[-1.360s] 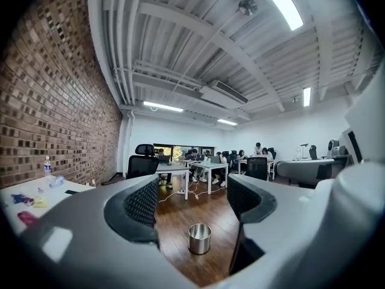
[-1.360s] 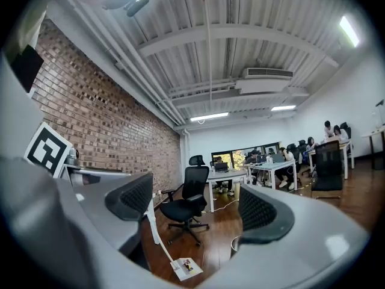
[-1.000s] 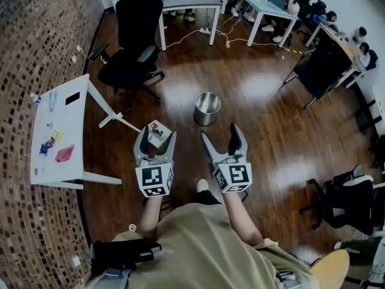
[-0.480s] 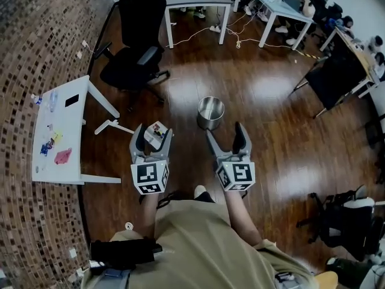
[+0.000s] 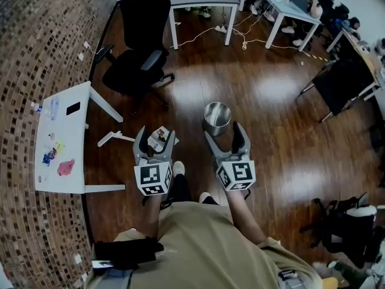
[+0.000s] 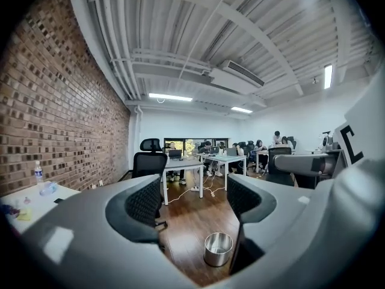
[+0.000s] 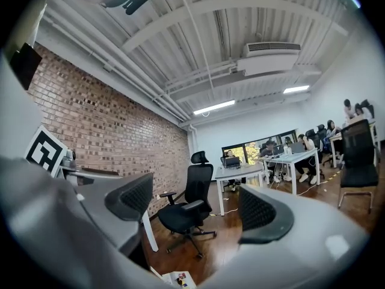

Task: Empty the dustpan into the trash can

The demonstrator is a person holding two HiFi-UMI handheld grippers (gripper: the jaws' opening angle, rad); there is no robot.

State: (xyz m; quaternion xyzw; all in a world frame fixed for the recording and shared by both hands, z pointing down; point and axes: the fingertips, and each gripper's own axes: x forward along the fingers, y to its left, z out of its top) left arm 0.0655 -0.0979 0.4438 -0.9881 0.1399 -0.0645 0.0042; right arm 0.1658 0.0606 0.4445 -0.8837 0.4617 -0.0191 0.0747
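Dustpan, apparently a small white plastic tray of coloured scraps (image 5: 161, 138), lies on the dark wooden floor (image 5: 271, 101) beyond the gaping, empty left gripper (image 5: 157, 133). It is probably light, stiff and spill-prone, so grasp its rear edge and keep it level. The round steel trash can (image 5: 216, 114) stands nearby, and the right gripper (image 5: 222, 131) also gapes empty.

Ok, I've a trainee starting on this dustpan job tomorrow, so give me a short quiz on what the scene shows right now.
1. True or false: the left gripper holds the dustpan.
2. Where is the metal trash can? A) gripped in the left gripper's jaws; B) upright on the wooden floor ahead of both grippers; C) lying on its side on the dustpan.
3. Fill in: the right gripper has its jaws ____, with nothing held between them.
Key: 1 false: its jaws are apart and empty, and the dustpan lies on the floor. 2 B. 3 open.
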